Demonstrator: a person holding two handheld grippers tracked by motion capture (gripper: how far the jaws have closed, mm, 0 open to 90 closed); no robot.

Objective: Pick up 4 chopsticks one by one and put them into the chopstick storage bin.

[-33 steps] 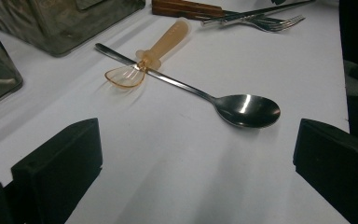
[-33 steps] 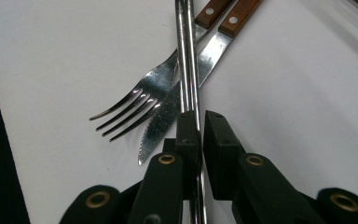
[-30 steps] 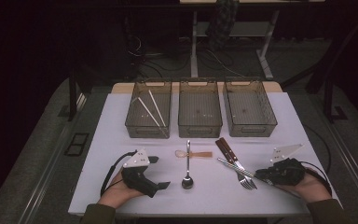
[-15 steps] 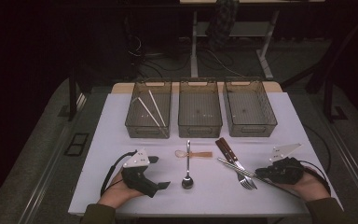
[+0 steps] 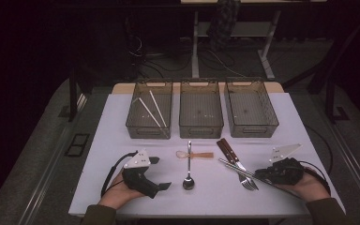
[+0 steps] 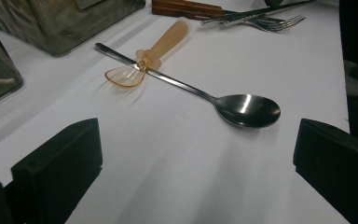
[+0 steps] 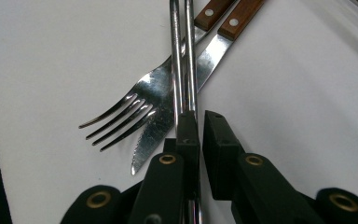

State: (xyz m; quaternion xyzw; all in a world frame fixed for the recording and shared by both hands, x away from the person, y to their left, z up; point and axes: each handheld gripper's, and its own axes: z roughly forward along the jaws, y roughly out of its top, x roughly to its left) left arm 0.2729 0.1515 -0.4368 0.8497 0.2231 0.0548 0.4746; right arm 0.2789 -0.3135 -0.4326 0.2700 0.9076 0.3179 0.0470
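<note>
A: What lies around the right gripper (image 5: 261, 176)?

B: Its jaws are clamped on a pair of metal chopsticks (image 7: 182, 56), which run out over a fork (image 7: 135, 109) and a wood-handled knife (image 7: 200, 60) lying crossed on the white table (image 5: 272, 136). In the high view the chopsticks (image 5: 236, 168) slant across both, so fork and knife sit right beneath them, touching or nearly so.

A: And the left gripper (image 5: 161, 174)?

B: Its jaws stand wide apart, with nothing between them. It rests on the table, aimed at a steel spoon (image 6: 200, 93) whose handle crosses a small amber plastic spoon (image 6: 154, 53).

A: Farther back?

B: Three clear bins in a row. The left bin (image 5: 150, 110) holds two pale chopsticks (image 5: 152, 112); the middle bin (image 5: 201, 110) and the right bin (image 5: 251, 108) look bare from here.

A: Anything different from a second ago?

B: No. Both hands rest in the same spots, the right gripper's clamp is unchanged, and the cutlery lies as it did.
</note>
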